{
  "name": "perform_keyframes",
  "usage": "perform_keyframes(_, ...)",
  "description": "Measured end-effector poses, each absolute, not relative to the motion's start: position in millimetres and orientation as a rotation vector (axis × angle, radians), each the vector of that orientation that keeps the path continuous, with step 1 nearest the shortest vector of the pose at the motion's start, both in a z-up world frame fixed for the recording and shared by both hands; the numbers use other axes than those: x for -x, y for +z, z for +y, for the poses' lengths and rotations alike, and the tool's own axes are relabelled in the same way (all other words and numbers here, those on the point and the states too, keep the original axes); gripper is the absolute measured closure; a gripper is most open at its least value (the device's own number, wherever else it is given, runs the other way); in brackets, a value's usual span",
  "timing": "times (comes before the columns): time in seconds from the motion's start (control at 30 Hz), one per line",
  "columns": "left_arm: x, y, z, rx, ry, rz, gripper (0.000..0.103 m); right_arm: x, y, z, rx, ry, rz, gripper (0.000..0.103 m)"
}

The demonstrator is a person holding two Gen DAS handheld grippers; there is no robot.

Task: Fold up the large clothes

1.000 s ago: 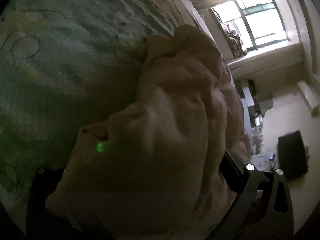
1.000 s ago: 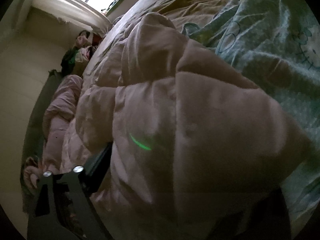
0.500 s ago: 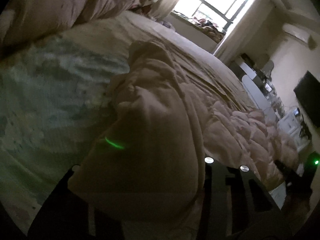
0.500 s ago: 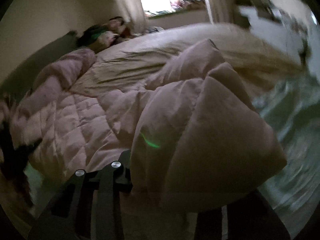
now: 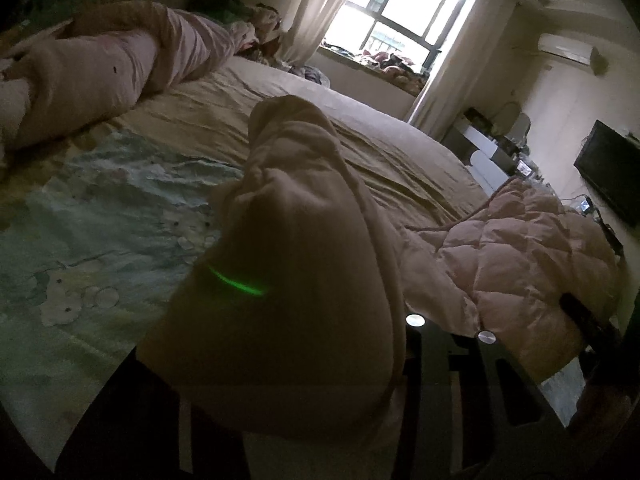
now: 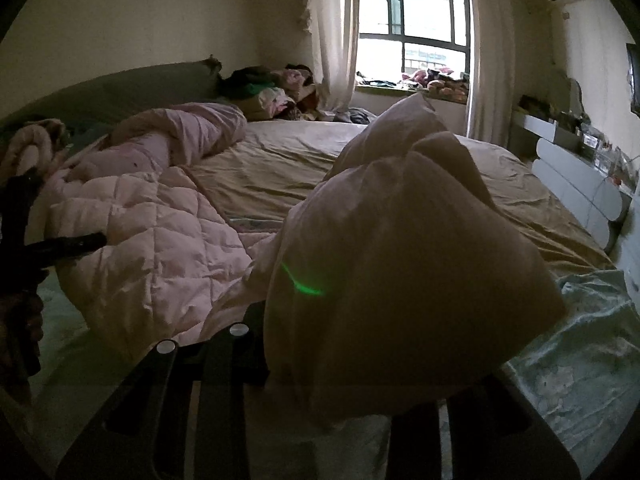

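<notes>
Bunching up between the jaws of the left gripper (image 5: 288, 408), a thick fold of the pink quilted coat (image 5: 508, 256) fills the near view and hides most of the bed (image 5: 360, 136) behind it; the jaws pinch that fold. Left of it lies a pale green cartoon-print sheet (image 5: 92, 248), with a rolled pink duvet (image 5: 120, 64) farther back. The coat's quilted body sags between the two tools. The right gripper (image 6: 320, 420) likewise pinches a raised fold, blocking the tan bedsheet (image 6: 288, 160); the window (image 6: 416, 28) and a white cabinet (image 6: 576, 184) stand beyond.
</notes>
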State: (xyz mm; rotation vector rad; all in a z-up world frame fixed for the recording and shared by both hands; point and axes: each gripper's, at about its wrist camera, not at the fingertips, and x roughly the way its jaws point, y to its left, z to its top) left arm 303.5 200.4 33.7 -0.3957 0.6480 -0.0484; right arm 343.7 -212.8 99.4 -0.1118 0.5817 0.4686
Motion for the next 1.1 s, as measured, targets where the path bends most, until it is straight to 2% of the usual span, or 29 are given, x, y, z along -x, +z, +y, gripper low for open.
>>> perform_keyframes(0.6, -204.5, 30.9, 181.5, 0.351, -0.051, 0.612, 0.071, -245.8, 92.0, -271.4, 0.075, 0.533, 0.578, 0.074)
perform_keyframes(1.1, -163.7, -13.1, 188.1, 0.355, -0.013, 0.689, 0.067, -225.6, 32.4, -322.4, -0.187, 0.374, 0.784, 0.071)
